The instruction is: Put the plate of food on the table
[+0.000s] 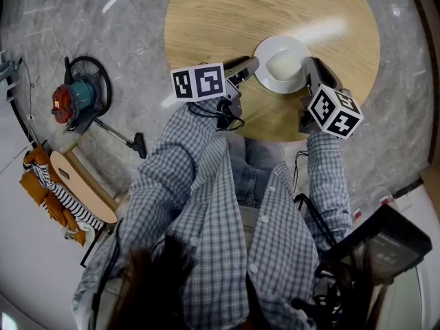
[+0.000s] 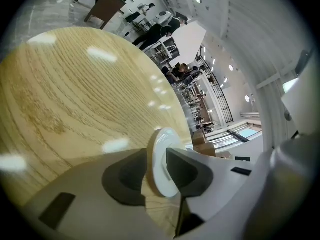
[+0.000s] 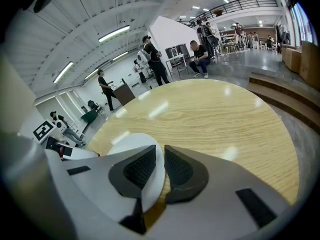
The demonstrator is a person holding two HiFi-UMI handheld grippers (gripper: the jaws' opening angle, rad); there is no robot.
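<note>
Grey pads of the left gripper are clenched on the near-left rim of the plate. The right gripper likewise grasps the opposite rim, with both jaws closed on the edge.

The plate is white, round and shallow. It carries one pale, smooth mound of food at its centre.

The plate lies level over the table, a round, light wood top, near the edge closest to the person. Whether it touches the wood cannot be told.

Status, as judged: transport is essentially complete. Remaining: confirm contact, open both jaws, withdraw.
</note>
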